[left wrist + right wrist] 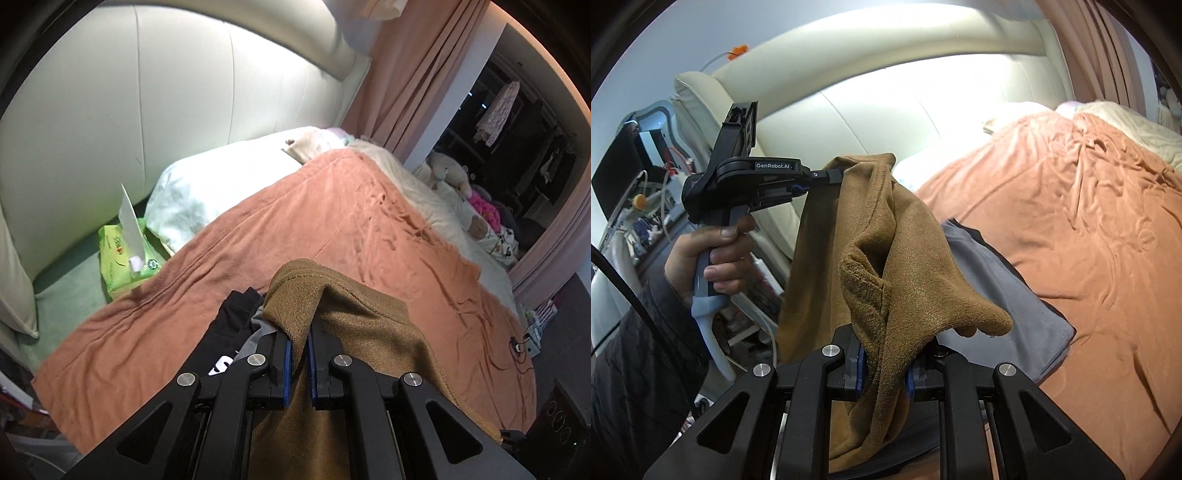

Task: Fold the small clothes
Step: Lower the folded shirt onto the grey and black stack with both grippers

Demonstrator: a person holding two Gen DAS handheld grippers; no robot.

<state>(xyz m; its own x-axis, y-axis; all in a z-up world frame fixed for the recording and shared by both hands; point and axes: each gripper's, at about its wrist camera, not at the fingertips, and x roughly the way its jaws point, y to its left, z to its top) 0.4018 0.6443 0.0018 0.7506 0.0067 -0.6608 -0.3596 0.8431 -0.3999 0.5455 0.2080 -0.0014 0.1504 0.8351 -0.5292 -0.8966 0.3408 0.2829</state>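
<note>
A brown knit garment [908,251] hangs in the air between both grippers, above the orange blanket [1089,229] on the bed. My left gripper [298,343] is shut on one edge of it [354,317]; it also shows in the right wrist view [834,176], held by a hand. My right gripper [884,363] is shut on another part of the garment. Below lie a folded grey garment [1004,295] and a black garment with white print [229,332].
A cream padded headboard [184,92] runs behind the bed. A white pillow [221,184] and a green tissue pack [122,254] lie near it. Stuffed toys [461,177] sit at the far side by pink curtains [417,74]. A cluttered shelf [639,192] stands on the left.
</note>
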